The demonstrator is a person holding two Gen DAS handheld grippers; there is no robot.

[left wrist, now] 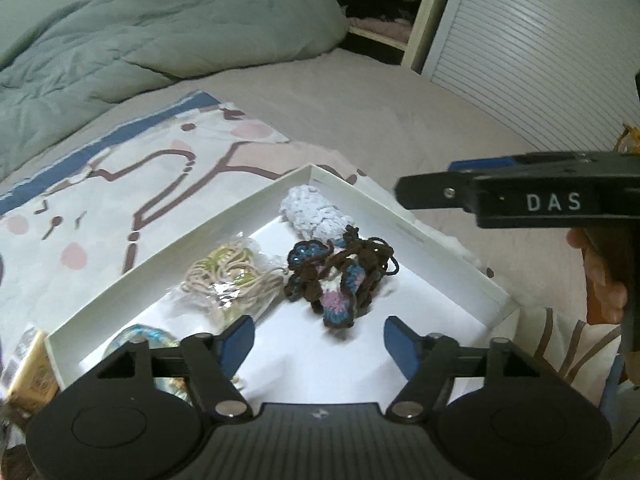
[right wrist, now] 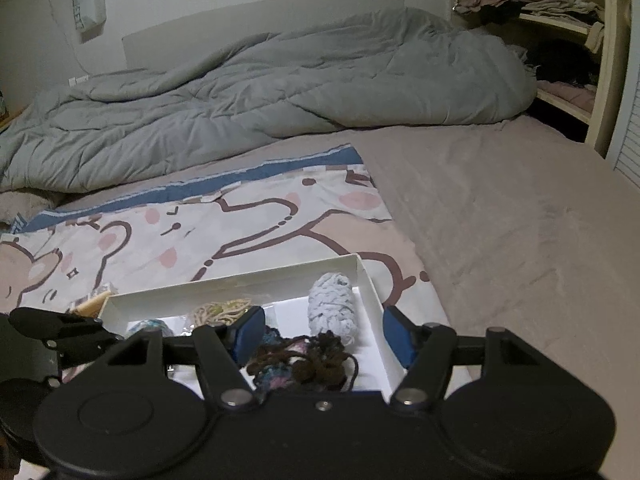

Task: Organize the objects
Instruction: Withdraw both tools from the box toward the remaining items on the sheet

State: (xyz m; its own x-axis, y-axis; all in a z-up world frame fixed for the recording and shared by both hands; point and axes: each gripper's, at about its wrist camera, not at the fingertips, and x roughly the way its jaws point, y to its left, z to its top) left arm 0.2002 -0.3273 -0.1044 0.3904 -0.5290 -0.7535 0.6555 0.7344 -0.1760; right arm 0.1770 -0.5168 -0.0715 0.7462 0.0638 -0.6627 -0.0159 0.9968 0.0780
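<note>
A white shallow box [left wrist: 192, 248] lies on the patterned sheet. In it are a pale blue yarn bundle [left wrist: 314, 212], a brown, blue and pink crochet piece [left wrist: 336, 280], a bagged beige cord bundle [left wrist: 232, 276] and a teal item [left wrist: 140, 334] at the near left. My left gripper [left wrist: 319, 340] is open and empty just above the box's near part. My right gripper [right wrist: 324, 336] is open and empty over the box [right wrist: 372, 292], with the crochet piece [right wrist: 304, 364] below its jaws and the yarn bundle [right wrist: 332, 308] ahead. The right gripper's body [left wrist: 540, 196] shows at the right of the left wrist view.
A grey duvet [right wrist: 260, 92] is piled at the far side of the bed. A bear-patterned sheet [right wrist: 200, 232] lies under the box. Shelves with clothes [right wrist: 568, 20] and a slatted door [left wrist: 540, 60] stand at the right. A yellow packet [left wrist: 34, 376] lies left of the box.
</note>
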